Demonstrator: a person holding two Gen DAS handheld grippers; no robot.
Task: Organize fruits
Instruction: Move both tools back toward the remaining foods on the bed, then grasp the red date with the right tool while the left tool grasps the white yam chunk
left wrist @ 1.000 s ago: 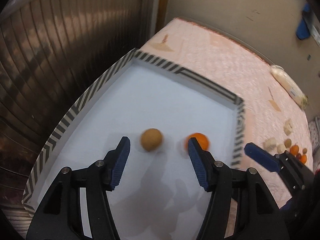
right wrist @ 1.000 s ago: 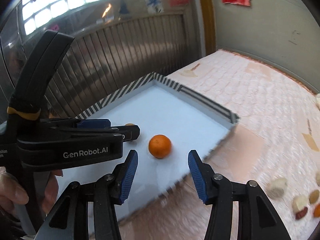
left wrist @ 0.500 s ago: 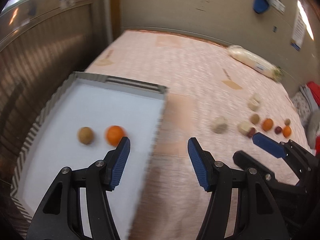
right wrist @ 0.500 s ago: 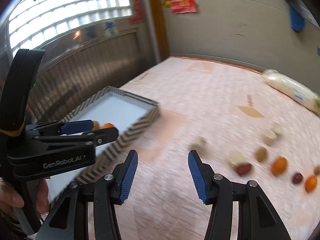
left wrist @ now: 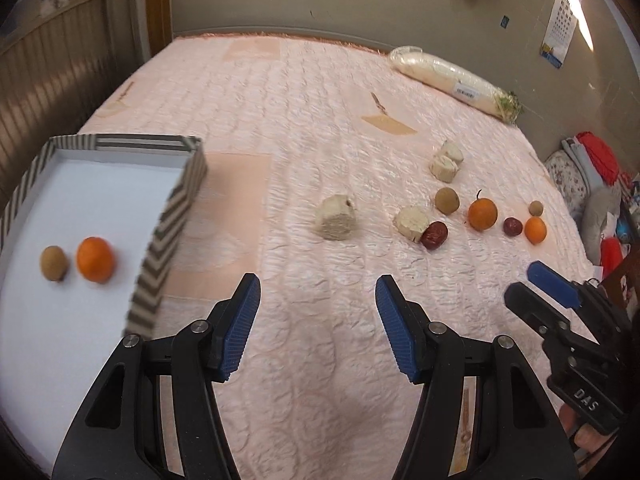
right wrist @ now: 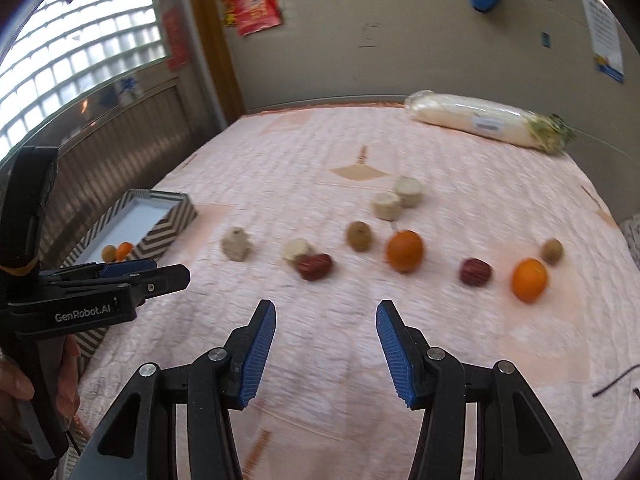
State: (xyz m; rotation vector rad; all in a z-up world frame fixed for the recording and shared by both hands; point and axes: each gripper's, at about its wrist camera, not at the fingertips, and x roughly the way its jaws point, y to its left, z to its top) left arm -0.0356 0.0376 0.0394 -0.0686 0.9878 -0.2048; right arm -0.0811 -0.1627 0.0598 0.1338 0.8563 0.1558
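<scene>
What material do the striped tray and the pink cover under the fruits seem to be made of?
The striped tray looks like stiff printed cardboard: thin flat walls, a matte chevron print, a plain white floor. The pink cover looks like quilted fabric: soft stitched puckers with a faint sheen. Neither can be confirmed from sight alone.

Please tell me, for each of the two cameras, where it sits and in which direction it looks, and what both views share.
Left wrist: sits on the left gripper, looks across the pink quilt; striped tray at left, right gripper at right edge.
Right wrist: sits on the right gripper, looks toward the loose fruits; left gripper and hand at left.
Shared: tray, stemmed orange, wrapped radish.
</scene>
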